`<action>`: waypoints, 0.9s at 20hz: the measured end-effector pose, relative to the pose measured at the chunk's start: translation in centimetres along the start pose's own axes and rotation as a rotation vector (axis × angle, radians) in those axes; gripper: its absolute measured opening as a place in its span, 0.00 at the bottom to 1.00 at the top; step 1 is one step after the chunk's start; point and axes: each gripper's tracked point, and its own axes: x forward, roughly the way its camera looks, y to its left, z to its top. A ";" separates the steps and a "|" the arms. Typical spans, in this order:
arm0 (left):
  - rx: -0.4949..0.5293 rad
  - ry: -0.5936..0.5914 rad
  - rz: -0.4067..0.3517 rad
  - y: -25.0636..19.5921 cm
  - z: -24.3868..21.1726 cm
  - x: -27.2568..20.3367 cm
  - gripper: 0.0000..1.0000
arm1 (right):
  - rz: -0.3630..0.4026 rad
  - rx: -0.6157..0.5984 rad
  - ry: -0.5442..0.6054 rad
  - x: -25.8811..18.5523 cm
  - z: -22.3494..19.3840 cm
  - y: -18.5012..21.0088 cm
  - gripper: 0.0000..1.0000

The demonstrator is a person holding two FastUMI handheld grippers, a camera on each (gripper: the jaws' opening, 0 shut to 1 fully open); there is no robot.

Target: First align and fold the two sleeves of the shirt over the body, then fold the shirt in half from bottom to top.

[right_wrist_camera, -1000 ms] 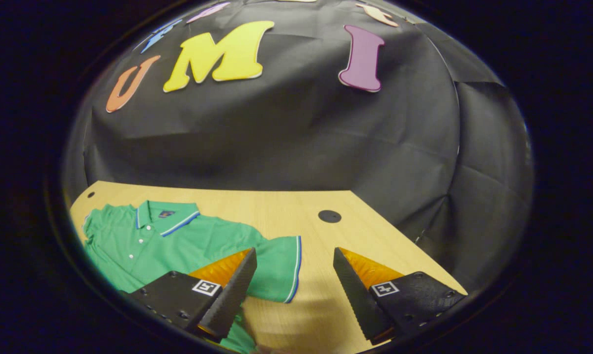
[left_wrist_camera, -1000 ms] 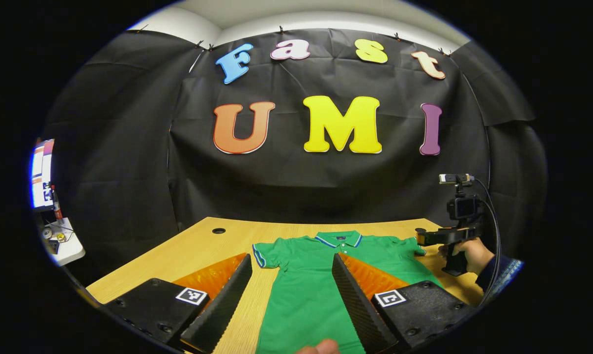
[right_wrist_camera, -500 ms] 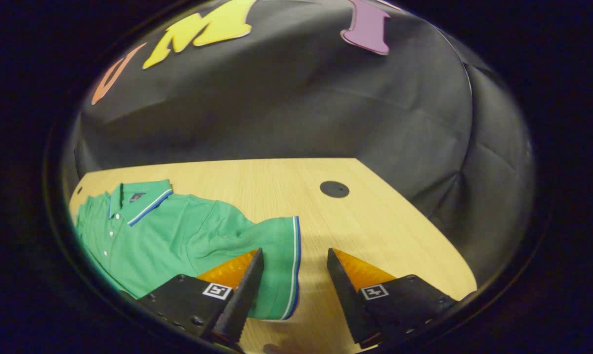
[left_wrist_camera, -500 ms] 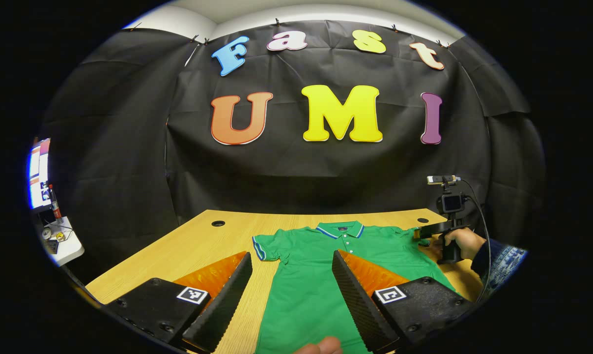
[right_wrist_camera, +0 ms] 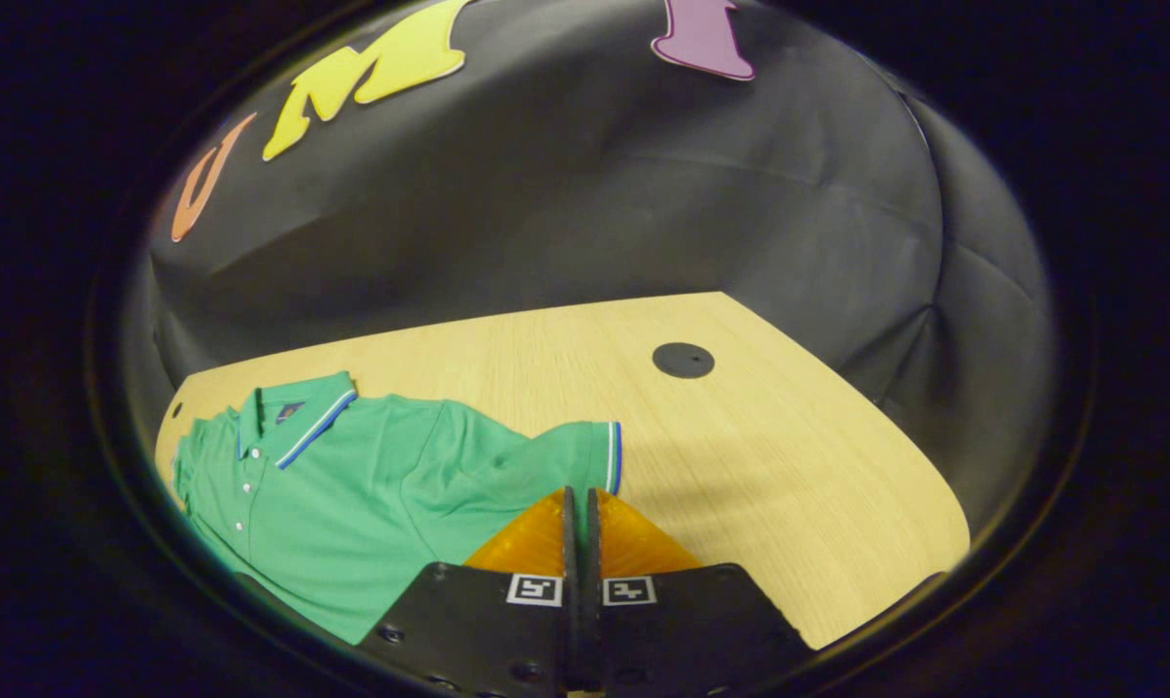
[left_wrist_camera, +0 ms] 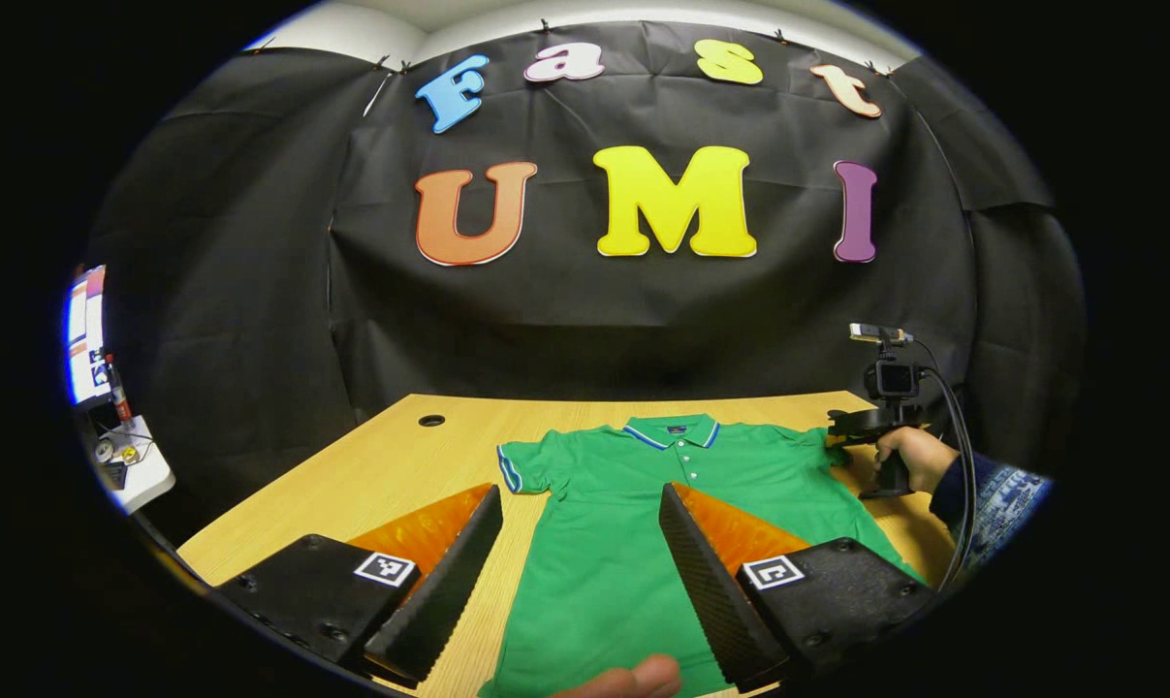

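A green polo shirt (left_wrist_camera: 633, 504) lies flat and face up on the wooden table (left_wrist_camera: 400, 465), collar toward the far wall. My left gripper (left_wrist_camera: 580, 492) hovers open over the shirt's lower body, one finger beside the shirt's left edge and the other above the green cloth. The shirt's left sleeve (left_wrist_camera: 526, 465) lies spread out. In the right gripper view, my right gripper (right_wrist_camera: 577, 496) is shut on the hem of the shirt's other sleeve (right_wrist_camera: 575, 456). The left gripper view shows that gripper (left_wrist_camera: 841, 431) far right, held by a hand (left_wrist_camera: 909, 456).
Round cable holes sit in the table near the far edge (left_wrist_camera: 431, 421) (right_wrist_camera: 683, 360). A small side table with a screen (left_wrist_camera: 110, 456) stands off the left. A fingertip (left_wrist_camera: 633, 679) shows at the bottom of the left gripper view. Bare wood (right_wrist_camera: 788, 456) lies right of the shirt.
My right gripper moved down onto the sleeve hem and went from open to shut on it. The left gripper stayed open and hardly shifted.
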 end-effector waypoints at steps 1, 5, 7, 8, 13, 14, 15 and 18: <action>0.003 -0.002 -0.001 0.0 0.1 0.0 1.00 | -0.008 -0.013 -0.002 -0.2 0.2 0.0 0.01; -0.003 0.010 0.016 0.6 -0.2 0.3 1.00 | -0.025 -0.108 -0.054 -1.7 2.1 0.7 0.01; -0.007 0.015 0.020 0.9 -0.3 0.2 1.00 | -0.028 -0.127 -0.081 -2.8 3.2 1.6 0.01; -0.007 0.014 0.022 1.0 -0.2 0.2 1.00 | -0.023 -0.142 -0.096 -3.3 3.7 2.3 0.01; -0.015 -0.011 0.057 2.0 0.6 -0.1 1.00 | 0.026 -0.251 -0.148 -5.3 4.9 7.6 0.01; -0.023 -0.014 0.057 2.0 0.8 -0.2 1.00 | 0.045 -0.269 -0.154 -5.8 4.8 9.1 0.01; -0.033 -0.020 0.057 2.0 1.0 -0.4 1.00 | 0.066 -0.279 -0.157 -6.3 4.8 10.6 0.00; -0.052 -0.032 0.063 2.5 1.6 -0.8 1.00 | 0.126 -0.283 -0.151 -7.3 4.0 15.2 0.00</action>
